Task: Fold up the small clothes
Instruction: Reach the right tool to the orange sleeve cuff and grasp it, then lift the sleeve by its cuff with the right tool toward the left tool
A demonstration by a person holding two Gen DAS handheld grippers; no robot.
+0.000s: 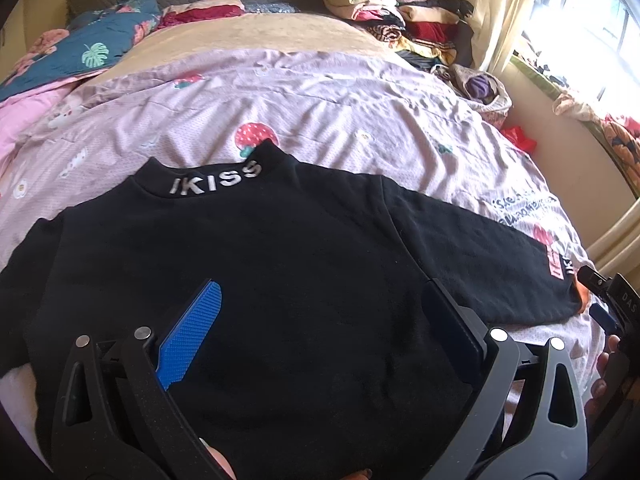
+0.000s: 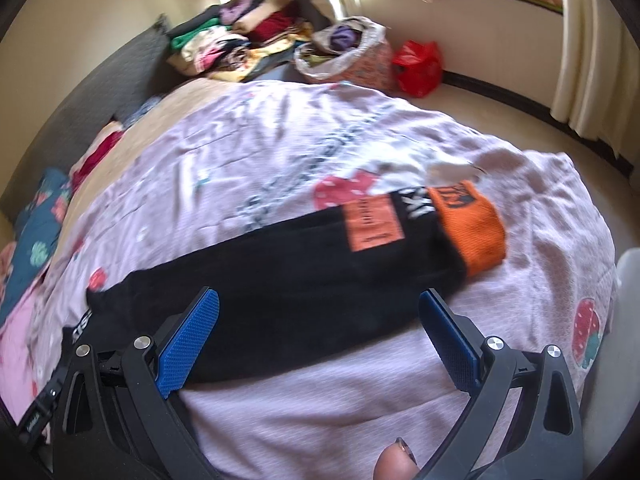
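Note:
A small black sweater with white "KISS" lettering on its collar lies flat on a pink strawberry-print bedsheet. My left gripper is open and hovers over the sweater's body, holding nothing. The sweater's right sleeve stretches out to the right and ends in an orange cuff with an orange patch. My right gripper is open just above the sleeve's near edge, holding nothing. The right gripper also shows at the far right of the left wrist view.
A pile of folded clothes sits at the head of the bed. A dark floral quilt lies at the far left. A fabric bag and a red plastic bag stand on the floor beside the bed. A window with curtains is on the right.

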